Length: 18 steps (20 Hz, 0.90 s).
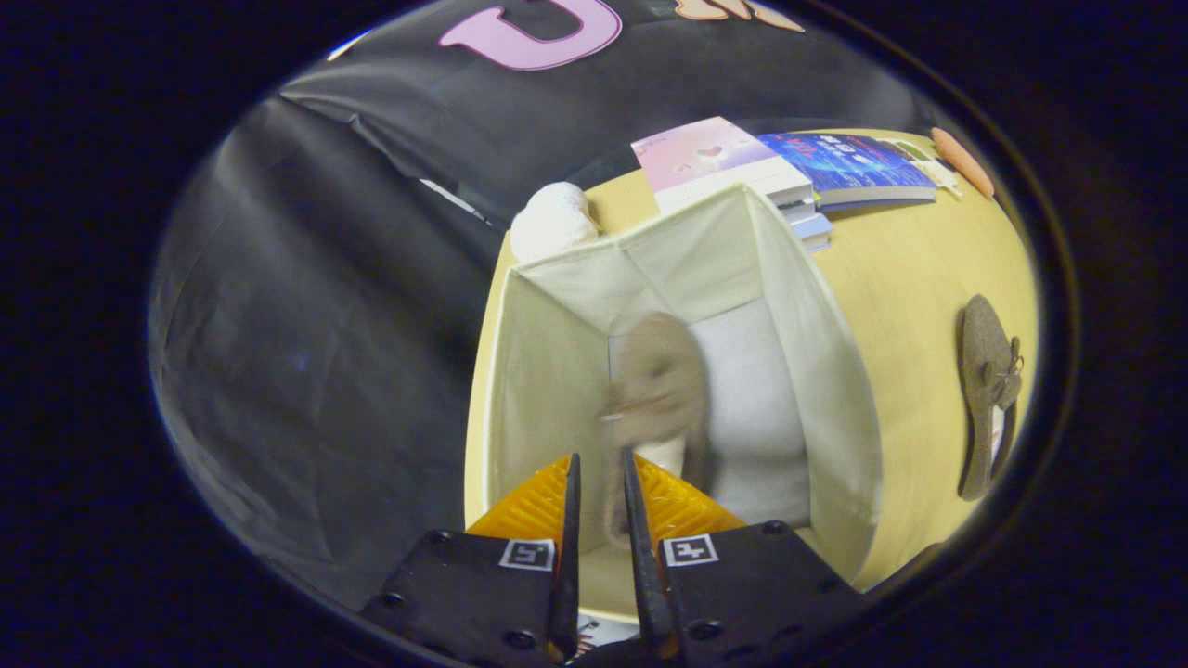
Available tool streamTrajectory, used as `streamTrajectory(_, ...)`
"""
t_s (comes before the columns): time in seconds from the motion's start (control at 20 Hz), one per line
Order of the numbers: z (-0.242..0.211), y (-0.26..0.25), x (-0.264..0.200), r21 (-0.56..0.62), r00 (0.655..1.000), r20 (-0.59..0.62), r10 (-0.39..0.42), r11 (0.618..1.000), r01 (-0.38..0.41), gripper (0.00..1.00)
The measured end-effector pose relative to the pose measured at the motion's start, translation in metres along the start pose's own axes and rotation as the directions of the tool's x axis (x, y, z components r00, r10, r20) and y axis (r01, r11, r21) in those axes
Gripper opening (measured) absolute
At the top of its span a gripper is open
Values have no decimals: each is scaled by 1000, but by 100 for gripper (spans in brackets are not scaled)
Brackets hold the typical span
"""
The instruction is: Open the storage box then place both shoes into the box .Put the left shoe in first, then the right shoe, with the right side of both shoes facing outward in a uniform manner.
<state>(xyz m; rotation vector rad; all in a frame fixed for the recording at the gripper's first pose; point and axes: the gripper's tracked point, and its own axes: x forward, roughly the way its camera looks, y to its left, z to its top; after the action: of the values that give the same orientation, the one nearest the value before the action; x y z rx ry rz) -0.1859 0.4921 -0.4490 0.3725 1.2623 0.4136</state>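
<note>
One shoe [661, 390] hangs inside the open storage box [835, 399], heel end pinched between the fingers of the hand-held gripper [599, 482], which are nearly closed with only the shoe's thin edge between them. Its long axis runs straight ahead from the fingertips toward 12 o'clock, toe pointing down at the box floor; the shoe looks blurred, so which side faces outward cannot be told. Box stands at the counter's [919, 278] near-left edge, walls rising around the shoe, which sits toward the left wall. Second shoe [988, 394] lies flat on the counter at about 3 o'clock from the fingers, well apart from the box, long axis roughly parallel to the held one. Books [789, 167] stacked beyond the box at 1 o'clock. Judgement: first shoe going in; next reach swings right.
</note>
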Motion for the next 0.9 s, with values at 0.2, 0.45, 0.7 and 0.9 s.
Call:
streamTrajectory(0.2,5,-1,-4,5,1000,7,7,1000,-7,29)
streamTrajectory(0.45,27,-13,-21,34,998,59,5,999,-7,29)
streamTrajectory(0.7,56,-43,-47,57,989,146,-32,998,24,29)
streamTrajectory(0.9,78,-74,-71,87,976,208,-65,995,48,28)
